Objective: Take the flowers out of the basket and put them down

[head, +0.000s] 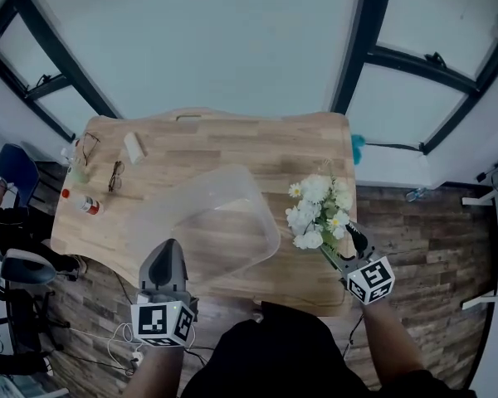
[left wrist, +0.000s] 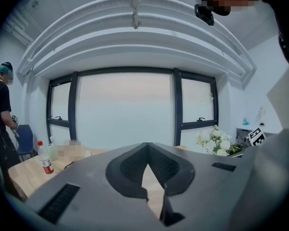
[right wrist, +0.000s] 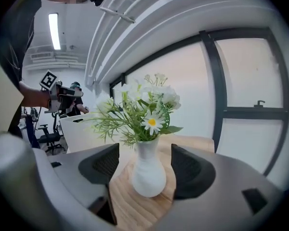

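Note:
A bunch of white and yellow flowers (head: pixel 318 212) stands in a small white vase (right wrist: pixel 147 170) on the wooden table (head: pixel 207 143), to the right of the clear plastic basket (head: pixel 266 222). My right gripper (head: pixel 342 249) is open. Its jaws stand on either side of the vase with a small gap on each side, and the blossoms (right wrist: pixel 145 105) rise above them. My left gripper (head: pixel 164 254) is shut and holds nothing. It hovers over the near left corner of the basket. The flowers (left wrist: pixel 216 142) also show far right in the left gripper view.
On the table's left end lie a red-capped bottle (head: pixel 87 205), a pair of glasses (head: pixel 116 175), a white block (head: pixel 134 148) and a pale bottle (head: pixel 76 171). A blue chair (head: pixel 17 168) and a person (left wrist: pixel 0 109) are off the left end. The vase is close to the table's right edge.

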